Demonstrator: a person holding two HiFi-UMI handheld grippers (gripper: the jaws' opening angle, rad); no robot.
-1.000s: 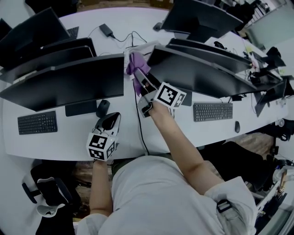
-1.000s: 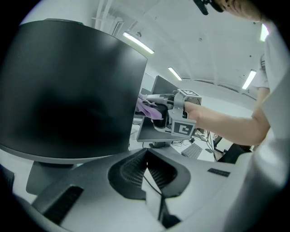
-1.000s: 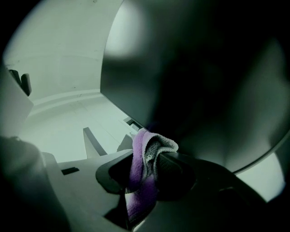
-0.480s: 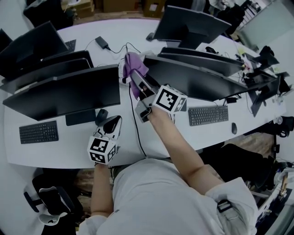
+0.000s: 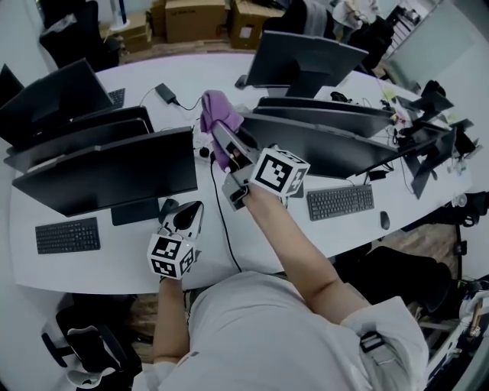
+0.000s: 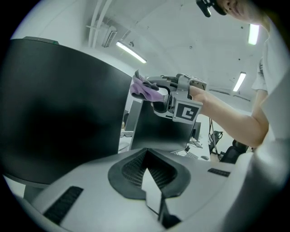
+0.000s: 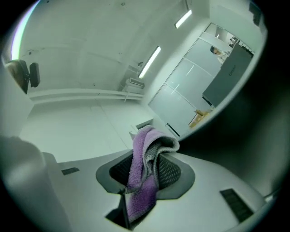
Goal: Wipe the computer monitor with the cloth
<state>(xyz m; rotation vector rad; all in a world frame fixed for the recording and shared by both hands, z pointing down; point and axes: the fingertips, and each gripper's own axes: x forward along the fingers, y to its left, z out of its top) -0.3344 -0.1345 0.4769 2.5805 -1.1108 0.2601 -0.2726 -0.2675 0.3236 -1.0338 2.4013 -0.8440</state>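
Right gripper (image 5: 222,142) pinched the fuzzy purple cloth (image 5: 217,113) by the wide black monitor's (image 5: 336,149) left end; left gripper (image 5: 183,218) sat closed, empty.

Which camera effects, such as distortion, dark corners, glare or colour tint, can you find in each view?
Head view: wide-angle lens bows the desk edge. Left gripper view: dark rounded corners, ceiling lights blown out, monitor near black. Right gripper view: greenish tint, dark corners, cloth sharp.

Keyboard (image 5: 67,235), mouse (image 5: 384,220), power adapter (image 5: 164,93), cardboard boxes (image 5: 197,17)
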